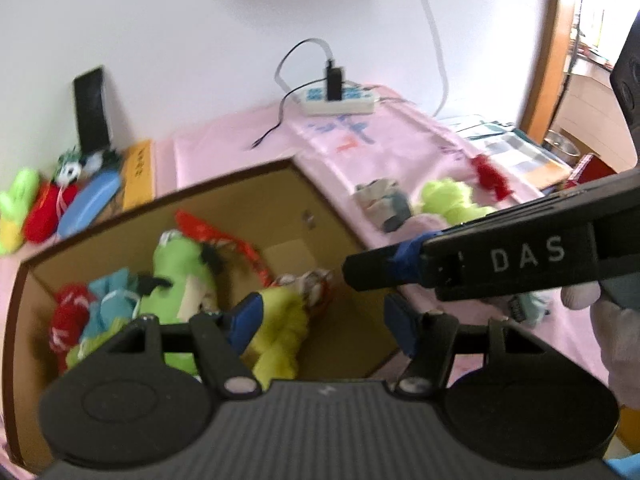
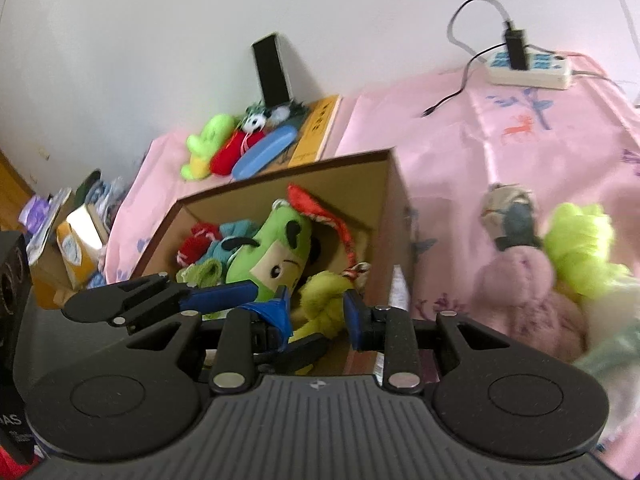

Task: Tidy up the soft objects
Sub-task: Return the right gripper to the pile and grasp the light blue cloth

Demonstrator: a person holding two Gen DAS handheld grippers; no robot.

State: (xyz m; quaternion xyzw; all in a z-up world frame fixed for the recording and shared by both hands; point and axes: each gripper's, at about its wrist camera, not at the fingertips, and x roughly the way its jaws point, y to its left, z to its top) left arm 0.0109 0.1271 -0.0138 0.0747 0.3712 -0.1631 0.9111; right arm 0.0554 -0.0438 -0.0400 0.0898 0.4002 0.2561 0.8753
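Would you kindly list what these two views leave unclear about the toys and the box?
- Cardboard box floor, left wrist view: near part hidden behind the left gripper.
- Pink plush, right wrist view: blurred, shape unclear.
- Grey toy, right wrist view: too blurred to identify.

A plain white wall (image 1: 200,20) backs a surface under a pink cloth (image 2: 440,152), daylight from the right.
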